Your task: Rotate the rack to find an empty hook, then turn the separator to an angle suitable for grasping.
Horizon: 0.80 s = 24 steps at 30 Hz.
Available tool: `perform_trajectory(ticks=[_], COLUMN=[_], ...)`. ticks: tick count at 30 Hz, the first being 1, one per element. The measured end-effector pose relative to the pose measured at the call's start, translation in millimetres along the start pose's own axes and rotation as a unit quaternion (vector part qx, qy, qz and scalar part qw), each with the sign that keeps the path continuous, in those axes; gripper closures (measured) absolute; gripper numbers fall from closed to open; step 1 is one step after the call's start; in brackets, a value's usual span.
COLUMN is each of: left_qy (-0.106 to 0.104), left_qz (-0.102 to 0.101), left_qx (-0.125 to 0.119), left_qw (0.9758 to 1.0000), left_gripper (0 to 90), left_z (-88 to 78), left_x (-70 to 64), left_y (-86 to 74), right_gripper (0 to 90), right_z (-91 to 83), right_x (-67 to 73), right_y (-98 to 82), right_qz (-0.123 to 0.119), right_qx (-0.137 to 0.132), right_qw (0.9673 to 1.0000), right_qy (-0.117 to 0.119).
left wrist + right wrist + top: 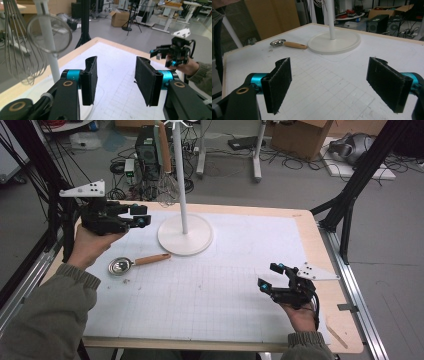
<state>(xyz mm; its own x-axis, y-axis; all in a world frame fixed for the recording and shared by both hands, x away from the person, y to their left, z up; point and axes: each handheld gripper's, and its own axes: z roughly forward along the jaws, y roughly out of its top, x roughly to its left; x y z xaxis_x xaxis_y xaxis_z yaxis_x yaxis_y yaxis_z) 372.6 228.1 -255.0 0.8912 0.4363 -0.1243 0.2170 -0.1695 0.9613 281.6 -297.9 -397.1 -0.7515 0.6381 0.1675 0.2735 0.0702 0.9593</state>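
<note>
Two grippers are held over a wooden table [327, 255] covered by a white gridded mat [235, 285]. The left gripper [142, 216], at the table's far left corner, is released: its jaws stand apart with nothing between them, and they have just been opening. It points toward a white stand [185, 237], whose round base sits near the middle of the far edge. A wire whisk [168, 187] with a wooden handle hangs from the stand's top, just beyond the left gripper's jaws and a little above them, clear of the pads [90, 80]. In the left gripper view the whisk [20, 45] hangs to the upper left of the jaws, beside the stand's pole. A metal measuring spoon [131, 264] with a wooden handle lies flat on the mat near the left edge, just below the left hand [92, 245] and apart from it. The right gripper [270, 276] hovers near the table's near right corner, well apart from spoon and stand, its jaws open and empty.
</note>
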Motion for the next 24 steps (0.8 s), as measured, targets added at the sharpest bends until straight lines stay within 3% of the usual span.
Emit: perform_trajectory(ticks=[11,17,24], left_qy=[0.002,0.009,0.019], left_qz=[-0.003,0.004,0.006], left_qx=[0.011,0.029,0.057], left_qw=[0.9999,0.9995,0.9981], left_gripper=[50.9,52.2,63.2], left_z=[-0.2,6.3,10.8], left_x=[1.3,0.3,5.4], left_y=[-25.0,-41.2,-64.4], right_gripper=[19.1,19.1,19.1], right_z=[0.4,-0.3,0.1], right_x=[1.3,1.6,3.3], right_y=[0.2,0.3,0.2], right_qz=[-0.003,-0.003,-0.006], right_qx=[0.004,0.005,0.007], right_qw=[1.0000,1.0000,1.0000], right_qy=[-0.001,0.000,0.002])
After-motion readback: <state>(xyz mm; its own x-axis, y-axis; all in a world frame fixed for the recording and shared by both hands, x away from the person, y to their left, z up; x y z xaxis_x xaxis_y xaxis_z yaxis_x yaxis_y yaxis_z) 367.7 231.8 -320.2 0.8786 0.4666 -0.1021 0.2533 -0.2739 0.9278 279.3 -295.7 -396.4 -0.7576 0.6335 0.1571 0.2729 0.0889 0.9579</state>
